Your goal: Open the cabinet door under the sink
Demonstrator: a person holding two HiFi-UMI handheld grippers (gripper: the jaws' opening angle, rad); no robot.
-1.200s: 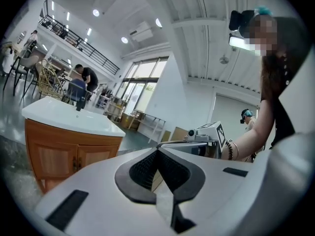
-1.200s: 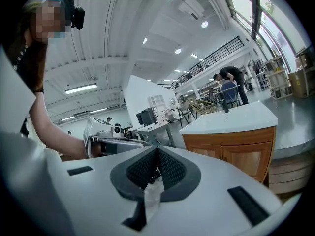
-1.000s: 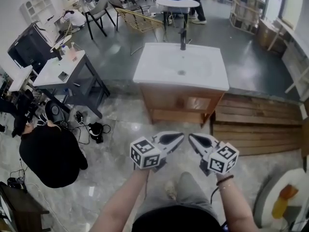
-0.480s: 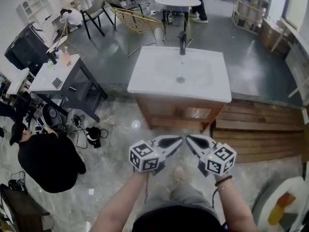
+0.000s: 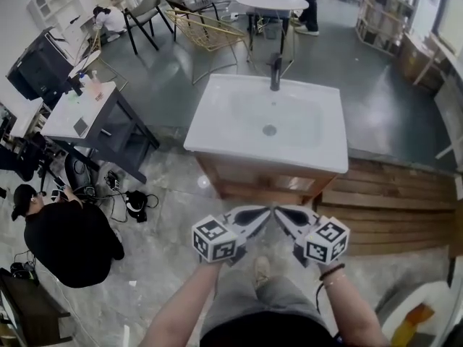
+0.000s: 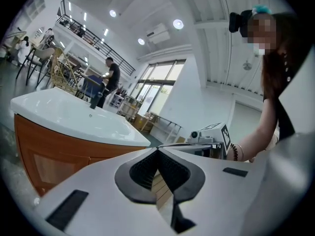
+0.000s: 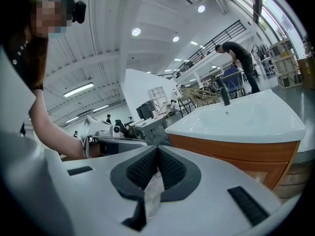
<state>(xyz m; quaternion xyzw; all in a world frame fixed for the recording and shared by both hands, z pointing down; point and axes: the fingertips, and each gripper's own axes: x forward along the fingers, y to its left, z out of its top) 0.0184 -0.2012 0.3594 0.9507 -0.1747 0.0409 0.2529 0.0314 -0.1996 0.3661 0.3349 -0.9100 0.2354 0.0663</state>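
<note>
A white sink [image 5: 268, 121] with a dark tap sits on a wooden cabinet [image 5: 255, 181], whose front doors are closed. Both grippers are held side by side in front of that cabinet, above the floor and apart from it. My left gripper [image 5: 266, 211] is shut with nothing between its jaws, and so is my right gripper [image 5: 279, 211]. From the left gripper view the shut left gripper [image 6: 157, 151] points past the cabinet front [image 6: 49, 156], with the sink [image 6: 69, 114] at the left. In the right gripper view the shut right gripper [image 7: 157, 149] has the cabinet [image 7: 241, 156] at the right.
A grey table [image 5: 94, 107] with small items stands left of the sink. A person in black [image 5: 69, 241] crouches on the floor beside cables and a bag [image 5: 134, 202]. Wooden decking [image 5: 394, 208] lies to the right. Chairs and a round table [image 5: 271, 1] stand behind.
Both grippers have moved forward together towards the cabinet, and the sink now shows larger and nearer. Their jaws stayed shut.
</note>
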